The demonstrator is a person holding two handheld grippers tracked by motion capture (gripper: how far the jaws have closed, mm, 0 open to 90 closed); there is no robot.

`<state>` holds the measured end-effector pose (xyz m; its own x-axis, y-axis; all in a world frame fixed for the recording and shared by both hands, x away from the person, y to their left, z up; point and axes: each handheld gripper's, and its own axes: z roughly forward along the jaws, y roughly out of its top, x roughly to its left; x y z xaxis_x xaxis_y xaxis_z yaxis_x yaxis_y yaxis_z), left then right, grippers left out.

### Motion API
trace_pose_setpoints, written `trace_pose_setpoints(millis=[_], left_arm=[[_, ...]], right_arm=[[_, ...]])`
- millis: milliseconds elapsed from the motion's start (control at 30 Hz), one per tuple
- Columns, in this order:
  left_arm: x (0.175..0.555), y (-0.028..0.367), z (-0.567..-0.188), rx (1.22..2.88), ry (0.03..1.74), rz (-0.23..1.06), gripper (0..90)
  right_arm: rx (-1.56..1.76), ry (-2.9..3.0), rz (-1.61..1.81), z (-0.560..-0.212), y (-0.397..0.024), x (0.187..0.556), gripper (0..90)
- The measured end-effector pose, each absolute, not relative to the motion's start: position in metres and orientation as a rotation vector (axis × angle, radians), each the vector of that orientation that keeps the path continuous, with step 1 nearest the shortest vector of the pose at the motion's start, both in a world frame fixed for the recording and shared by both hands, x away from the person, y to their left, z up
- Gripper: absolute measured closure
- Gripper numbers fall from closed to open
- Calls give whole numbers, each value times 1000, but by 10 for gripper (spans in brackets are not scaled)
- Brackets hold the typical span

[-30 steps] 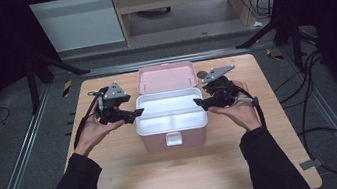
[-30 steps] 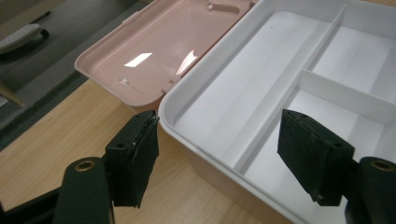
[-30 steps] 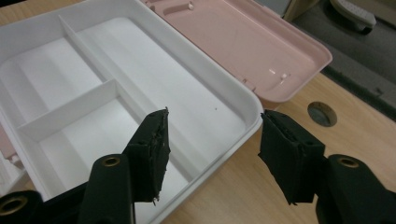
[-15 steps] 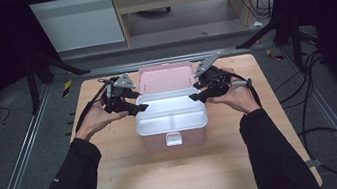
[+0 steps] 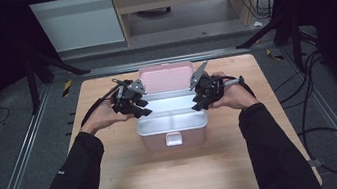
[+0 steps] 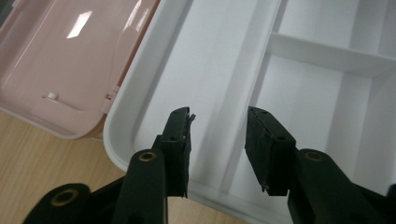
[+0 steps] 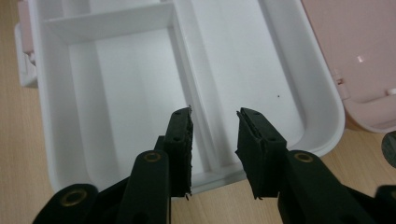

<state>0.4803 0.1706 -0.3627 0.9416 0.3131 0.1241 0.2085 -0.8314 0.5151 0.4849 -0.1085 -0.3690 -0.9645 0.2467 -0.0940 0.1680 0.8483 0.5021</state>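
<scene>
I had the pink box [image 5: 173, 124] open at mid-table, lid [image 5: 166, 78] tipped back, its white tray [image 6: 299, 93] running left to right. My left gripper [image 5: 133, 103] sat at the tray's left end, my right gripper [image 5: 203, 94] at the right end — equally near. Both had jaws parted and held nothing, each straddling the tray's inner divider wall [image 7: 196, 121].

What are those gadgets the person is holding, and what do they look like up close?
Each hand holds a black claw tool: the left claw and right claw. Each has two flat black jaws on black arms with brass-coloured rivets, seen in the gripper views. A grey three-cornered plate sits on top of each, and a black cable trails from each. The person wears long black sleeves.
</scene>
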Motion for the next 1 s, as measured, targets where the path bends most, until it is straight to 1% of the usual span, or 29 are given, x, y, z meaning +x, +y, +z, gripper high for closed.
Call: trace_pose_setpoints(millis=[200, 233, 300, 400, 533, 800, 1000], left_arm=[[482, 170, -367, 2632, 324, 243, 721], [482, 169, -369, 2647, 312, 239, 721], [482, 169, -371, 2677, 301, 233, 749], [485, 171, -375, 2698, 296, 196, 777], [488, 171, -377, 2704, 280, 157, 815], [494, 161, -373, 2814, 224, 110, 834], [497, 160, -372, 2825, 194, 88, 848]], right_arm=[[277, 2930, 701, -376, -104, 489, 770], [277, 2930, 701, -376, -104, 489, 770], [269, 2944, 669, -377, -101, 491, 807], [234, 2971, 608, -378, -97, 493, 836], [200, 2992, 566, -377, -94, 495, 845], [191, 3023, 492, -375, -89, 498, 851], [183, 3035, 500, -375, -89, 499, 861]])
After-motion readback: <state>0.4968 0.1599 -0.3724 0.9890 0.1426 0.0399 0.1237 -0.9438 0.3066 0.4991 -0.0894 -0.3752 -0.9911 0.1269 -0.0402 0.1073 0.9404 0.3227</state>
